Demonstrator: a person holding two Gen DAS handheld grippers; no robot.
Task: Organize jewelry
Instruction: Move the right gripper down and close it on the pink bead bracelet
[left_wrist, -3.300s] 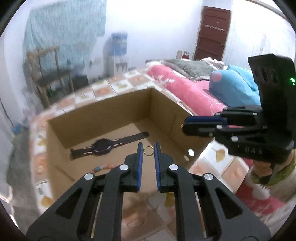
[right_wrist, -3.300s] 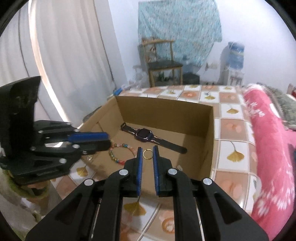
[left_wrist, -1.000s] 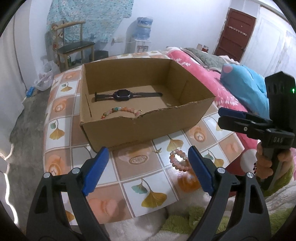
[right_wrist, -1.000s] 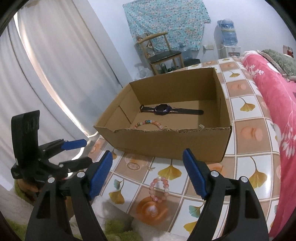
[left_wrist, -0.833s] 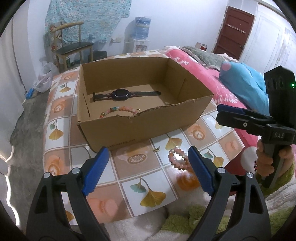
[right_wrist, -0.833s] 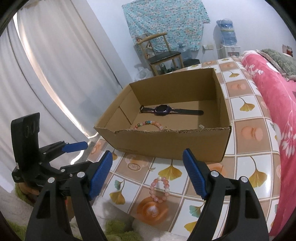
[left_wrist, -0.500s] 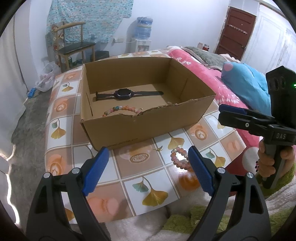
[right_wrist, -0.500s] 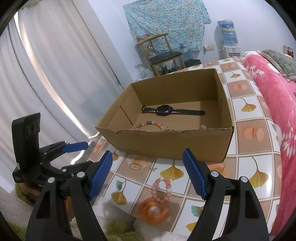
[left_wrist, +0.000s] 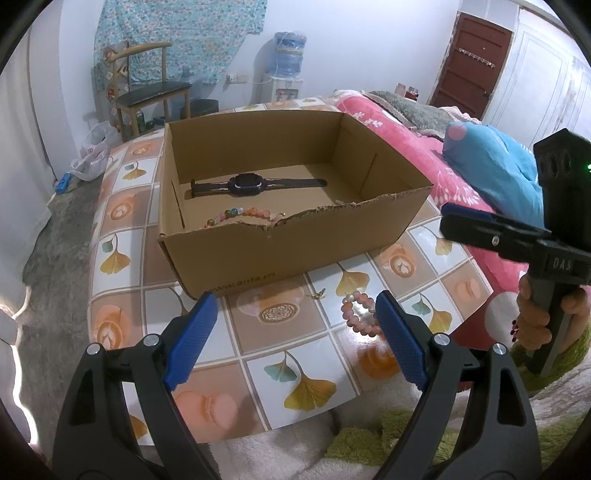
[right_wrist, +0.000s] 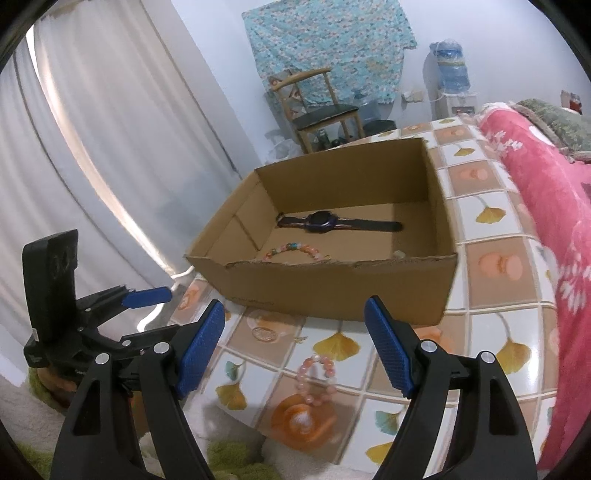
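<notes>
With watch and bead string boxed, pink bracelet left on counter; both tools open, empty.

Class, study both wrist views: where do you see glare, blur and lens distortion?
Left wrist view: sharp; glare on the glossy tablecloth beside the pink bead bracelet; fisheye bends the door and walls. Right wrist view: softer, the pink bead bracelet and cardboard box slightly blurred; the backlit curtain is bright and bowed at the rim.
</notes>
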